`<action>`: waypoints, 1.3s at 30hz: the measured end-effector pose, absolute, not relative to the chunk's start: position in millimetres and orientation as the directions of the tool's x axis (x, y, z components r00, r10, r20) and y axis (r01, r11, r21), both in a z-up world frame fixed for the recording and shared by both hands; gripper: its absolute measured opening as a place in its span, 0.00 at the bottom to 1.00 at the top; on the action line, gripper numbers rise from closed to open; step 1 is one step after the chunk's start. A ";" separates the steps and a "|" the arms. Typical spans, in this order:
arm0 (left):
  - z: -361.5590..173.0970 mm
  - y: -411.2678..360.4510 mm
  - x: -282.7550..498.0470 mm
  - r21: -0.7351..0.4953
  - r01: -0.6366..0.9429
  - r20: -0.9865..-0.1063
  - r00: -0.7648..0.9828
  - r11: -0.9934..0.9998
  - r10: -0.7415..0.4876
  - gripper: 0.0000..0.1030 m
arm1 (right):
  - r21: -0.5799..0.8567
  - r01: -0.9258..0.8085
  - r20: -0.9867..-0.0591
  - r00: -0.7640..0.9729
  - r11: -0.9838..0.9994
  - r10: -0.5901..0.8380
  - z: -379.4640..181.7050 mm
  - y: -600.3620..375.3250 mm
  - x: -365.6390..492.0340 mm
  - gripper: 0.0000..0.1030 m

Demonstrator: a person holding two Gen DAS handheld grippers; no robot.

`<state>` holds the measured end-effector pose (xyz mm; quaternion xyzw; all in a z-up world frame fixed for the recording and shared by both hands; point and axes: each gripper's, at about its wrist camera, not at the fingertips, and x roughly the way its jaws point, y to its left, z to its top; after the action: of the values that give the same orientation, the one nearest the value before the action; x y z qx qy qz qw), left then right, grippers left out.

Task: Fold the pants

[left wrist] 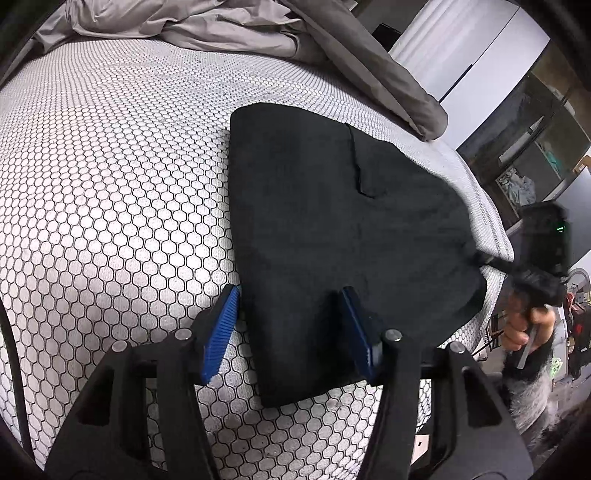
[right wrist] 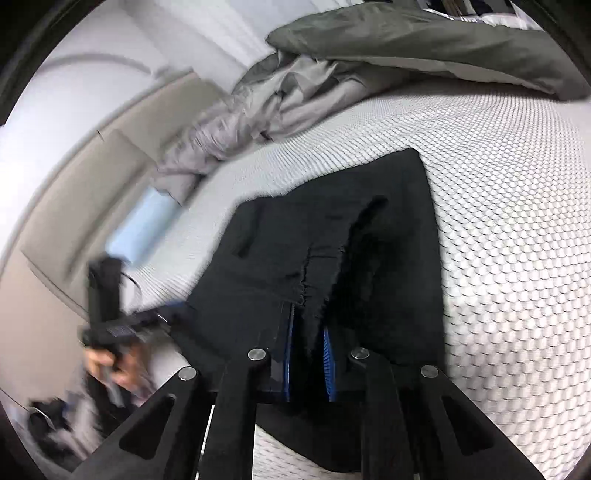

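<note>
Black pants (left wrist: 325,229) lie folded into a flat pile on the white honeycomb-patterned mattress (left wrist: 110,184). My left gripper (left wrist: 290,325) is open, its blue pads (left wrist: 221,332) straddling the pile's near-left edge, one pad on the mattress, the other over the cloth. In the right wrist view the pants (right wrist: 388,258) lie dark on the mattress (right wrist: 517,221). My right gripper (right wrist: 308,332) is shut on a bunched fold of the pants, which is pulled up between the blue pads (right wrist: 328,354). The right gripper also shows in the left view (left wrist: 480,258) at the pile's right edge.
A rumpled grey duvet (left wrist: 221,33) lies across the far end of the bed, also in the right view (right wrist: 406,40). The mattress edge (left wrist: 491,229) runs just right of the pants. Shelves and clutter (left wrist: 535,147) stand beyond. The left gripper body (right wrist: 110,314) appears blurred.
</note>
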<state>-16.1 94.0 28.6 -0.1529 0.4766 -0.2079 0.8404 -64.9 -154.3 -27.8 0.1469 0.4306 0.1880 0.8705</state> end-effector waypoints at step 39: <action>64.2 87.8 12.7 -0.293 0.179 -0.720 0.605 0.939 -0.340 0.33 | 0.406 -0.066 -0.728 0.580 0.912 0.366 -29.3 -221.1 -70.3 0.30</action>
<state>12.7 87.8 64.2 -0.0956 0.4197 -0.1457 0.8908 -70.3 -221.1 -29.3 0.1698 0.4415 0.1238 0.8723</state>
